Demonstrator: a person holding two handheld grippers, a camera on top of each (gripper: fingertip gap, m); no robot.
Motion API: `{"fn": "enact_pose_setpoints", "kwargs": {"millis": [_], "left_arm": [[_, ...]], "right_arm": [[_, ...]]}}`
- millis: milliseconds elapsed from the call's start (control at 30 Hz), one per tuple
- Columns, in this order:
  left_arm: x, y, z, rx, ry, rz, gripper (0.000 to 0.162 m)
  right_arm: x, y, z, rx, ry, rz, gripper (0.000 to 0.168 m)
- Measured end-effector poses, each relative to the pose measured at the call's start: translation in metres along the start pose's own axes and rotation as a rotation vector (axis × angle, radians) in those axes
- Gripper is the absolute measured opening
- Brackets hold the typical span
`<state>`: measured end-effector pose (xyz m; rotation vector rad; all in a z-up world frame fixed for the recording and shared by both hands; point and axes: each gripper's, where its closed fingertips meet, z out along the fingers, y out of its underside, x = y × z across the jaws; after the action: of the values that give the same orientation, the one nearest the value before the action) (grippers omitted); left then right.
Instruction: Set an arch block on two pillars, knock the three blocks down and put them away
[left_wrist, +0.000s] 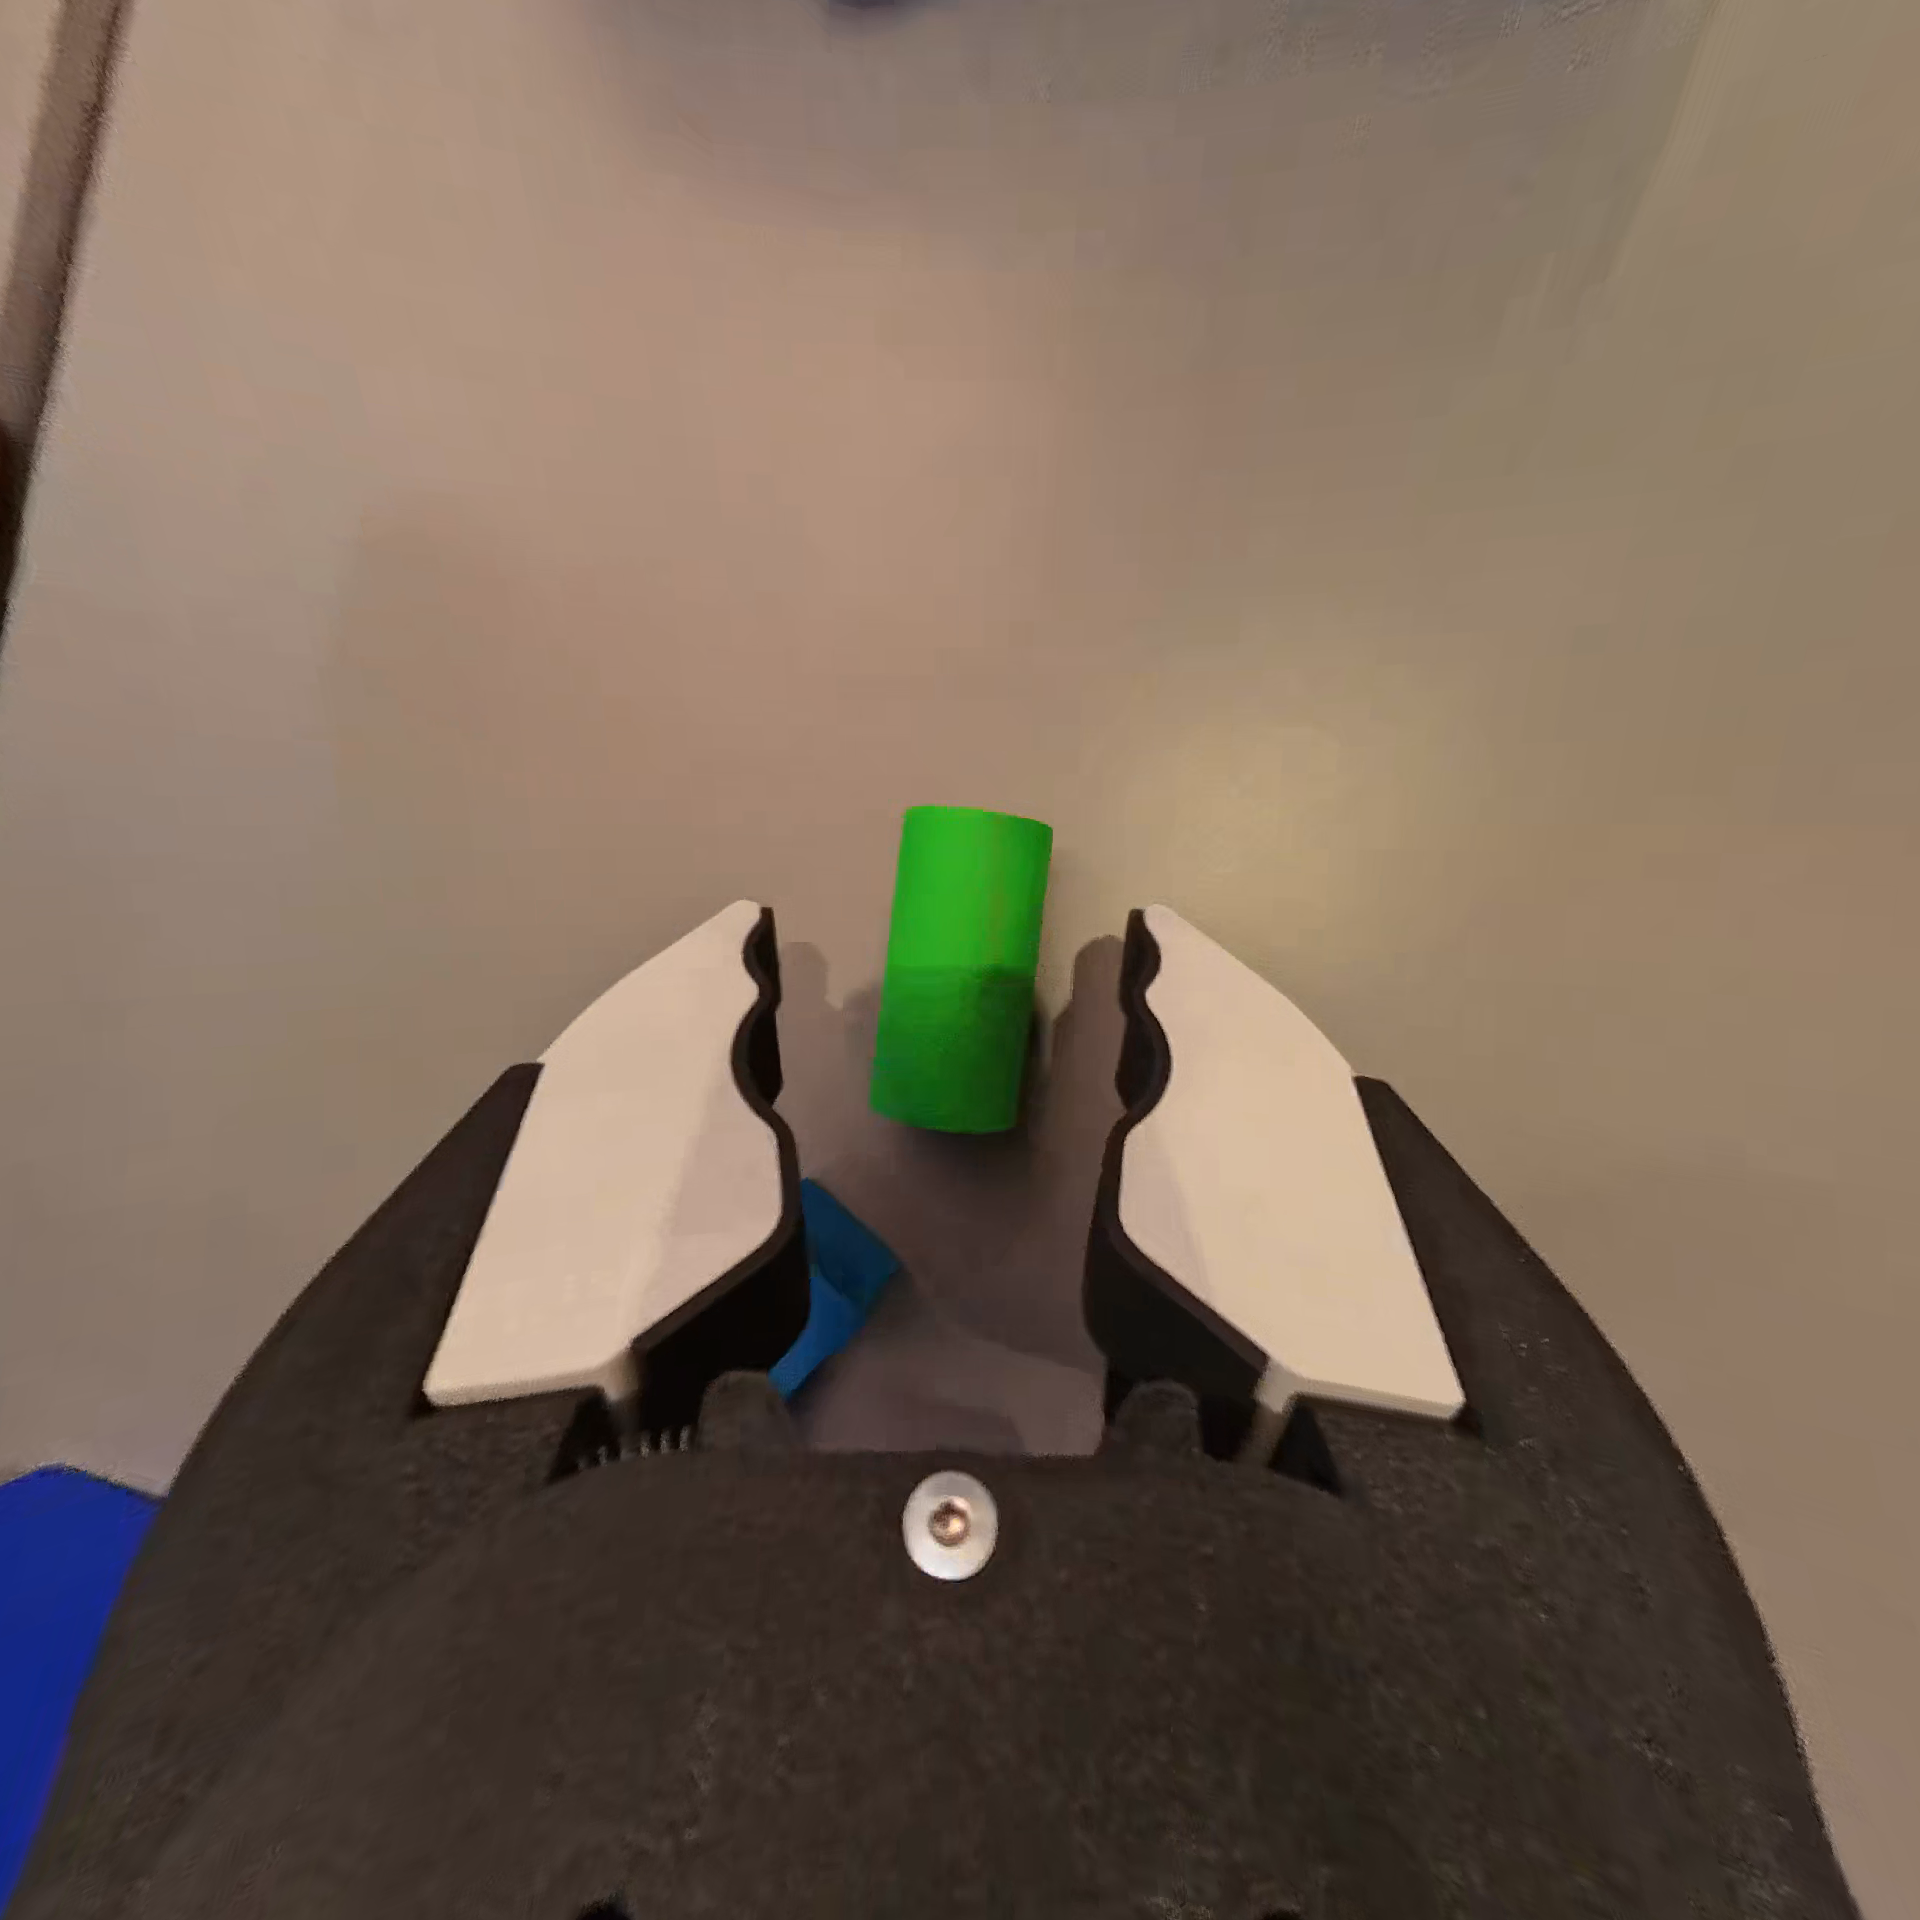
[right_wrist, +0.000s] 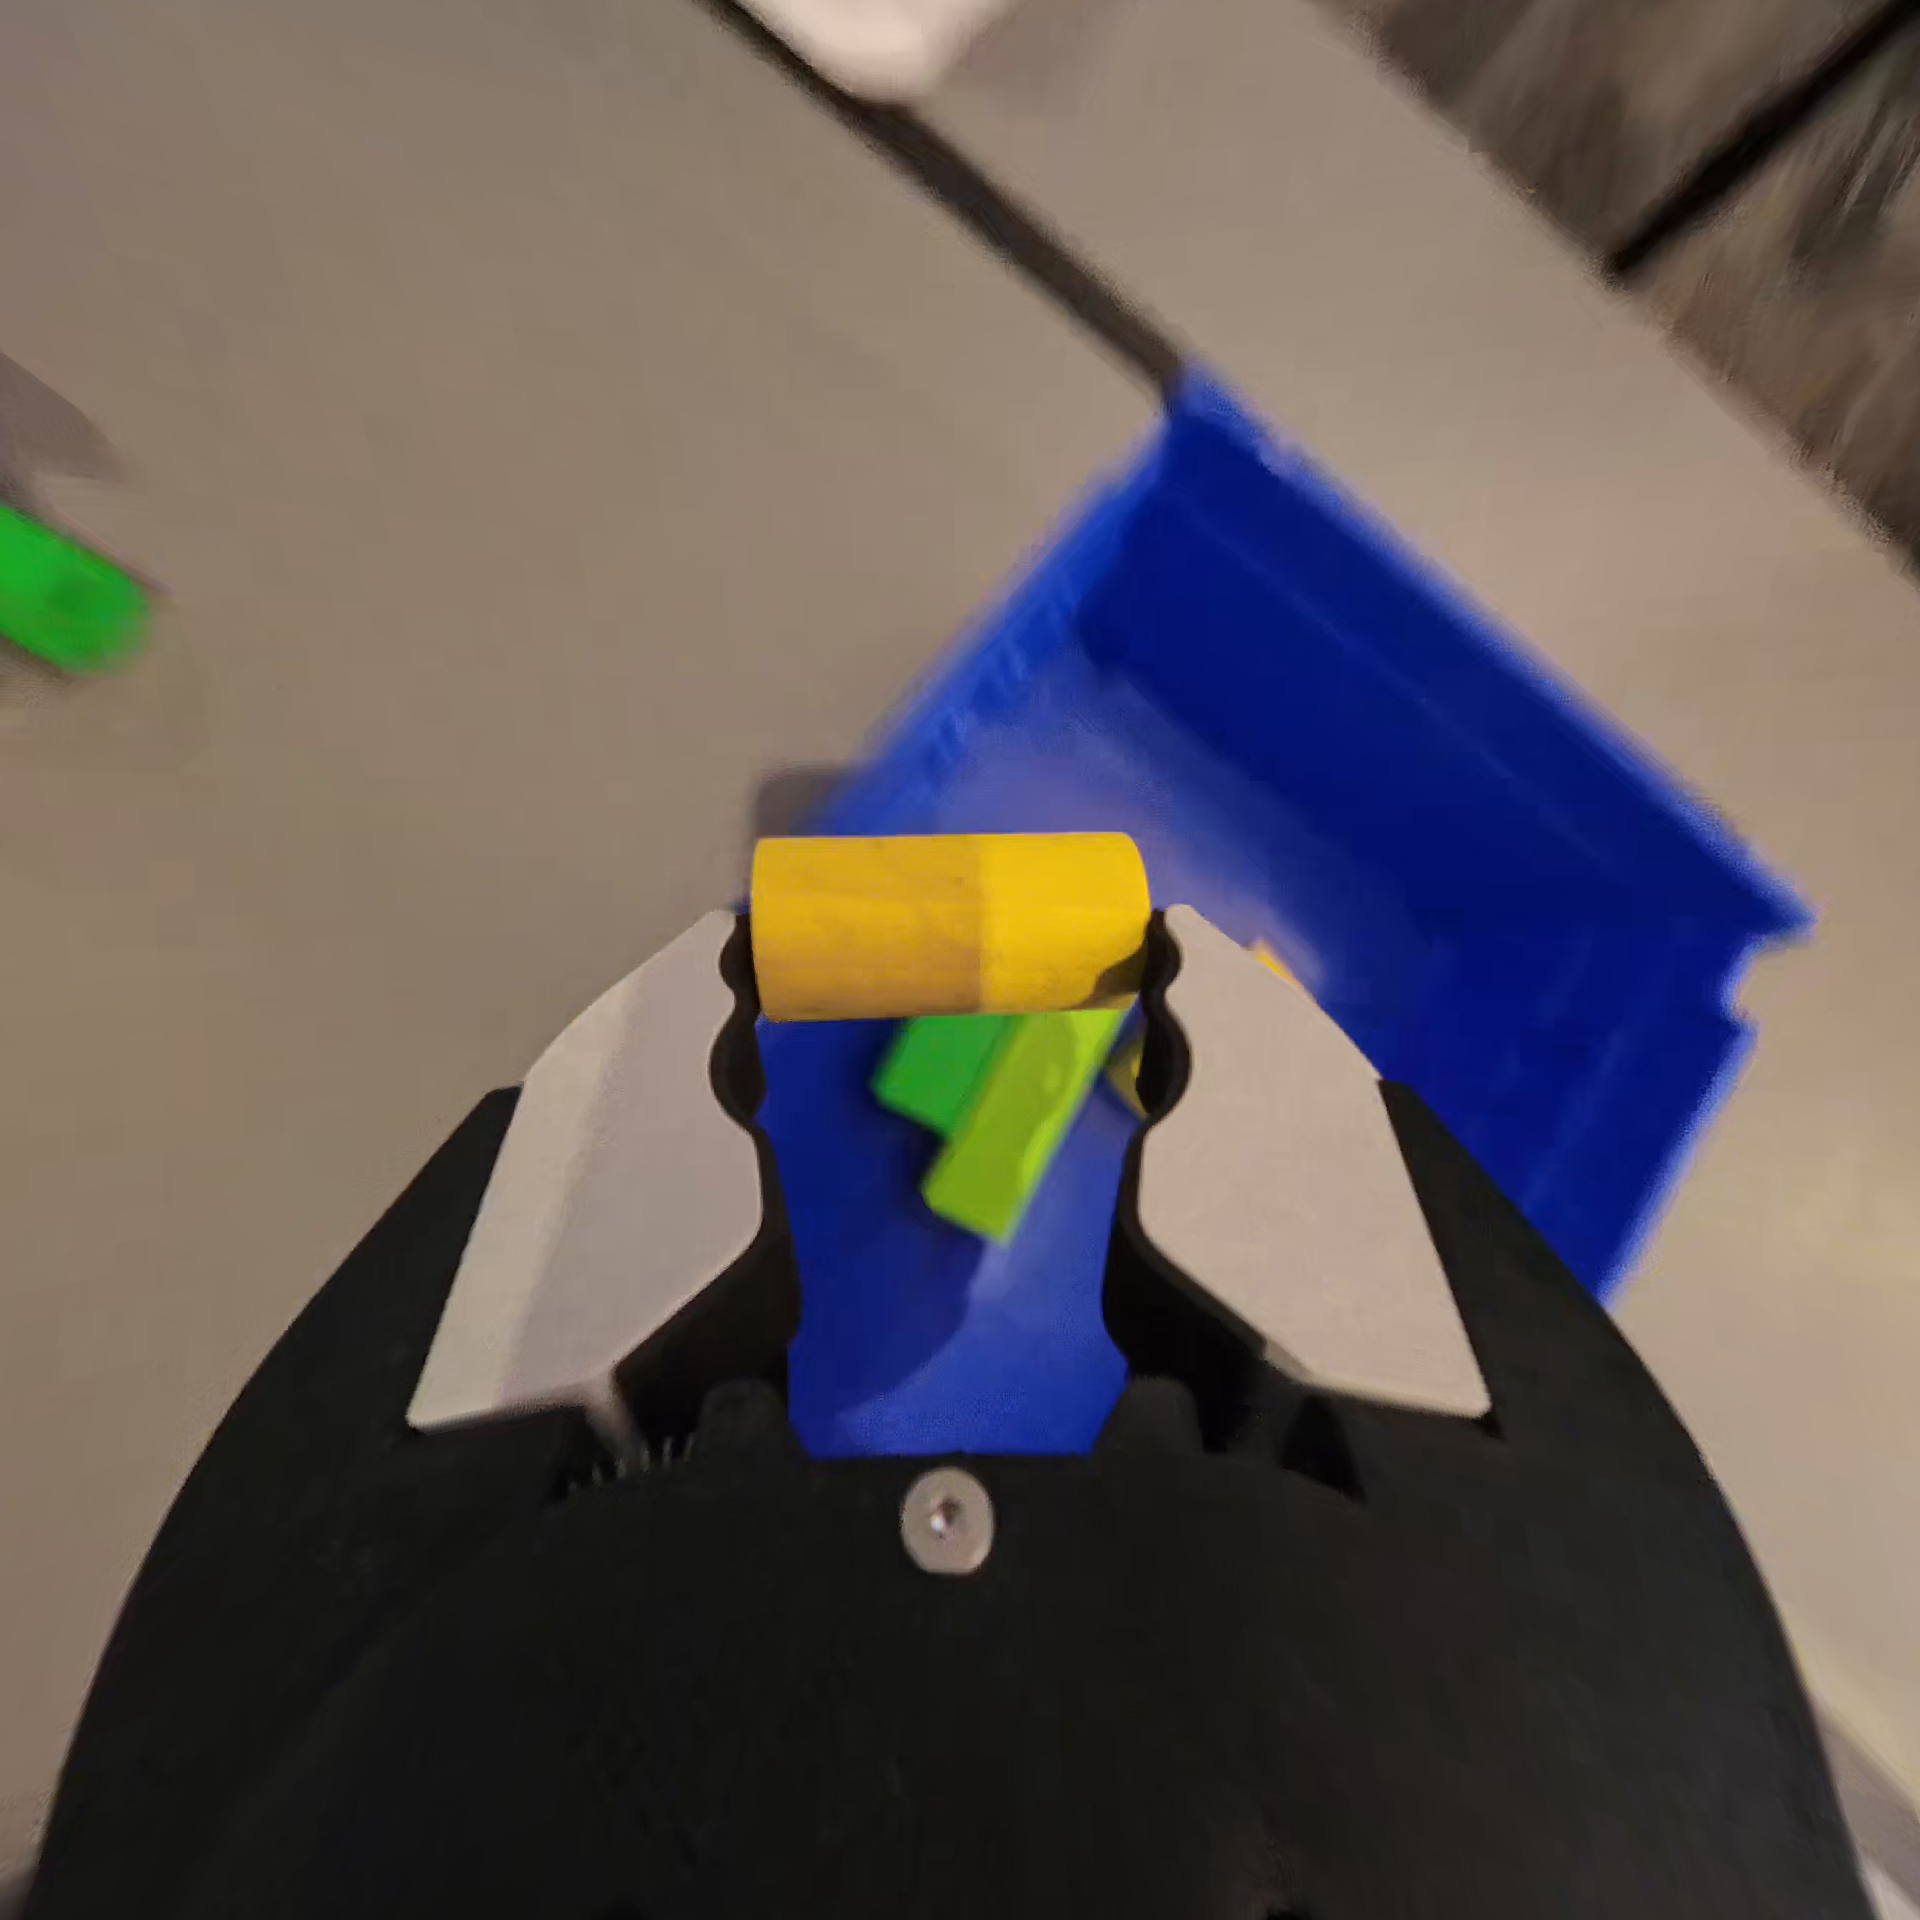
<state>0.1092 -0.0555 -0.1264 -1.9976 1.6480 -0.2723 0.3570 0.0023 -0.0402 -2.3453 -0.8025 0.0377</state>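
A green cylinder block (left_wrist: 961, 971) lies on its side on the table, pointing away from me, between the tips of my open left gripper (left_wrist: 951, 935), which does not touch it. A blue block (left_wrist: 836, 1288) lies partly hidden under the left finger. My right gripper (right_wrist: 945, 935) is shut on a yellow cylinder block (right_wrist: 945, 925), held crosswise at the fingertips above the blue bin (right_wrist: 1455, 790). The green cylinder also shows, blurred, at the left edge of the right wrist view (right_wrist: 62, 597).
Inside the bin lie a green block (right_wrist: 940, 1070), a lime-green block (right_wrist: 1013, 1132) and part of a yellow one (right_wrist: 1273, 966). A blue corner of the bin (left_wrist: 57, 1621) shows at the lower left of the left wrist view. The table's dark edge (right_wrist: 997, 223) runs behind the bin. Spacing between my two grippers at the tips: around 25 centimetres.
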Motion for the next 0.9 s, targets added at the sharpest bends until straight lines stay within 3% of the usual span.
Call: {"fn": "enact_pose_setpoints", "kwargs": {"millis": [167, 267, 300, 433, 500, 567, 667, 800, 900], "left_arm": [[0.013, 0.013, 0.025, -0.093, 0.061, -0.008, 0.055], [0.019, 0.017, 0.024, -0.123, 0.131, -0.049, 0.034], [0.020, 0.018, 0.024, -0.128, 0.138, -0.054, 0.034], [0.016, 0.023, 0.019, -0.177, 0.132, -0.037, 0.034], [0.013, 0.013, 0.009, -0.108, 0.154, -0.077, 0.034], [0.013, -0.005, -0.010, 0.010, 0.217, -0.145, 0.034], [0.020, -0.032, -0.053, 0.202, 0.395, -0.251, 0.034], [0.033, -0.048, -0.100, 0.347, 0.641, -0.330, 0.034], [0.044, -0.050, -0.120, 0.378, 0.786, -0.338, 0.034]], "right_arm": [[0.030, 0.099, 0.016, -0.226, -0.042, 0.060, 0.073], [0.041, 0.122, 0.026, -0.304, 0.002, 0.090, 0.074], [0.044, 0.119, 0.026, -0.295, 0.017, 0.090, 0.074], [0.044, 0.063, 0.006, -0.132, 0.028, 0.013, 0.073], [0.027, 0.020, -0.007, -0.006, 0.001, -0.104, 0.074], [-0.015, -0.025, -0.020, 0.146, -0.098, -0.258, 0.073], [-0.114, -0.074, -0.044, 0.410, -0.368, -0.568, 0.071], [-0.222, -0.087, -0.067, 0.635, -0.604, -0.906, 0.055], [-0.260, -0.091, -0.065, 0.713, -0.532, -1.052, 0.055]]}}
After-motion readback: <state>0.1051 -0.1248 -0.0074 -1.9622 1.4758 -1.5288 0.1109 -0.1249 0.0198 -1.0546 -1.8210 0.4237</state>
